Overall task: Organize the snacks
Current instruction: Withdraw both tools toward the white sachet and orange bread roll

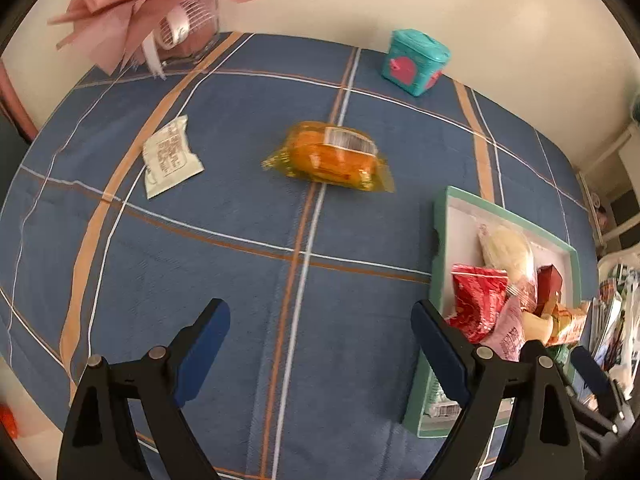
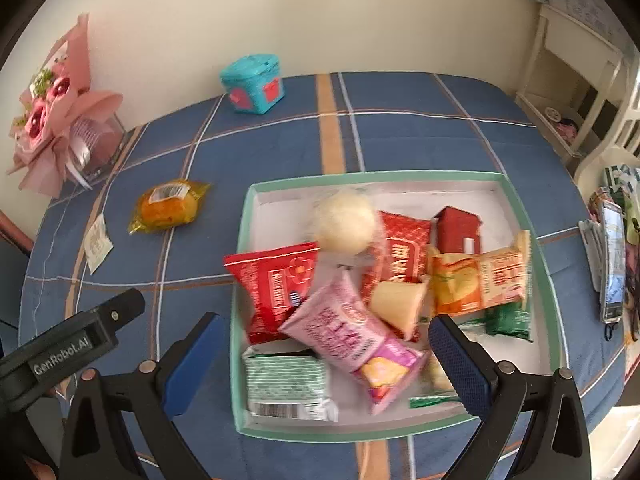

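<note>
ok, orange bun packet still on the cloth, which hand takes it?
Left, probably. Its open tool faces the orange clear-wrapped bun packet directly; the right tool hangs over the green-rimmed tray.

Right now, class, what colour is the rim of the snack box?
Mint green rim with a white inside, clearest in the right wrist view.
</note>
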### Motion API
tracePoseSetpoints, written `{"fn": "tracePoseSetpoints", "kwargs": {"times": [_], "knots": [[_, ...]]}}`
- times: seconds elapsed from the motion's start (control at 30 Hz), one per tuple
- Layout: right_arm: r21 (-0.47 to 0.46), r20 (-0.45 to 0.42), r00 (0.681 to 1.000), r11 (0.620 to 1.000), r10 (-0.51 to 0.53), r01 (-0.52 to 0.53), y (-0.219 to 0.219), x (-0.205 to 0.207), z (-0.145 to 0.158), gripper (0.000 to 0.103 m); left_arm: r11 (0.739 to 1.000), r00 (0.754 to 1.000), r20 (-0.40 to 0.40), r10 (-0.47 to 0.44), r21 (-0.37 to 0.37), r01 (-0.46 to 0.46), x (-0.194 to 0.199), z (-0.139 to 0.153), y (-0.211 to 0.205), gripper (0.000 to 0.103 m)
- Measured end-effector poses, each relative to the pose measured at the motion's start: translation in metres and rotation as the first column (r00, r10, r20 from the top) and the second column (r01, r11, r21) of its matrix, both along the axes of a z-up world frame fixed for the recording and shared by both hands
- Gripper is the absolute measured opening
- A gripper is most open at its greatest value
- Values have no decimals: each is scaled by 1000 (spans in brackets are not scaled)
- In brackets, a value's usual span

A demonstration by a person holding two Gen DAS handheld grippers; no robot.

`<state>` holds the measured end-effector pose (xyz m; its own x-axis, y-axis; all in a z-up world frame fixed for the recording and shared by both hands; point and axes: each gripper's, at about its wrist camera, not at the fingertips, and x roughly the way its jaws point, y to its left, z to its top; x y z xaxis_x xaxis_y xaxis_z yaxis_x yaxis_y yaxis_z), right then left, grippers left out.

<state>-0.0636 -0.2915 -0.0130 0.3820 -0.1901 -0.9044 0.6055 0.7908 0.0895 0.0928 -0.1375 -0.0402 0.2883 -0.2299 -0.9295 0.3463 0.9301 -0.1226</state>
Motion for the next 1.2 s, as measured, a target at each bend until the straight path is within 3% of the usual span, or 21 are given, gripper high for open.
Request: {"fn": "tracePoseSetpoints", "kwargs": {"times": [0.37, 0.77, 1.07, 1.2], "knots": [[-5, -40, 995, 996, 87, -88, 38, 31, -14, 103, 990, 990, -36, 133, -45, -135, 30, -2, 52, 92], [12, -46, 990, 991, 132, -132, 63, 52, -25, 103, 954, 956, -43, 289, -65, -291, 61, -3, 115, 92], [19, 0, 985, 985, 171, -171, 74, 73, -29, 103, 947, 949, -29, 315, -58, -316, 80, -3, 129, 92], [9, 25, 983, 983, 184, -185, 74, 84, -29, 103, 954, 954, 32, 297, -39, -296, 90, 7, 126, 92]]}}
